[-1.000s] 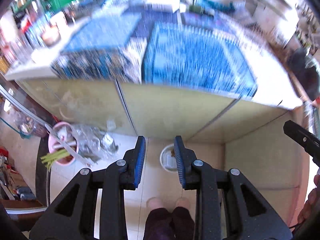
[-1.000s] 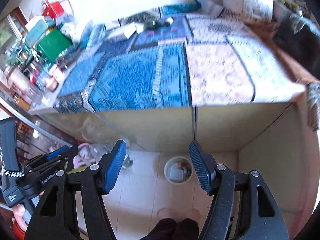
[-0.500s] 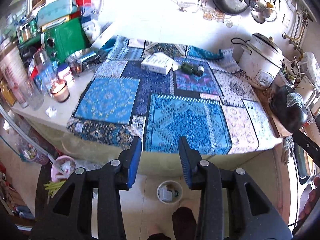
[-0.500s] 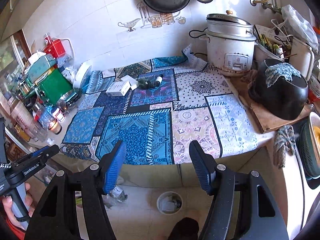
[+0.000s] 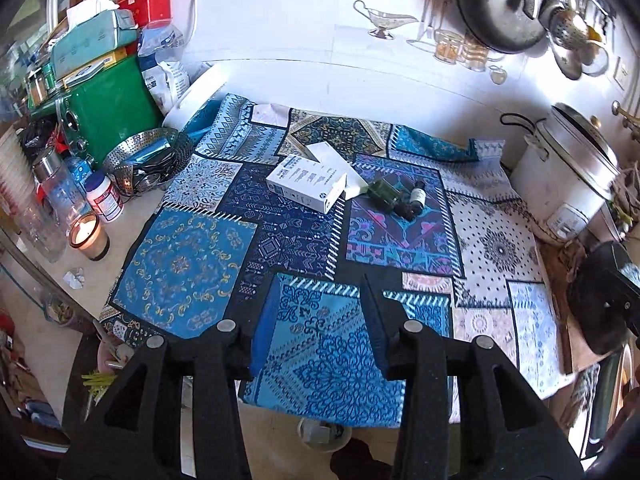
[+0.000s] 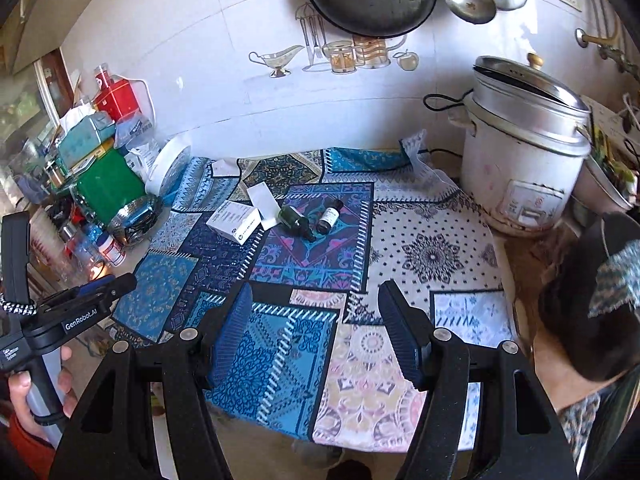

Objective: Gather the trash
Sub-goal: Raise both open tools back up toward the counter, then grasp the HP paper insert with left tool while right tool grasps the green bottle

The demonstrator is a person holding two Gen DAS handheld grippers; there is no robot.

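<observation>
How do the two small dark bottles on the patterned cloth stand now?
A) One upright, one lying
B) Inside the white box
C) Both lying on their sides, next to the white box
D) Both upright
C: both bottles lie flat on the cloth, just right of the white box.

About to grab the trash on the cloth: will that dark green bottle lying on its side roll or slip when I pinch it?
The green bottle lies on its side and looks round, so a nudge would probably roll it toward the small brown bottle beside it. It looks like glass: likely slick and breakable. The patterned cloth may damp rolling.
</observation>
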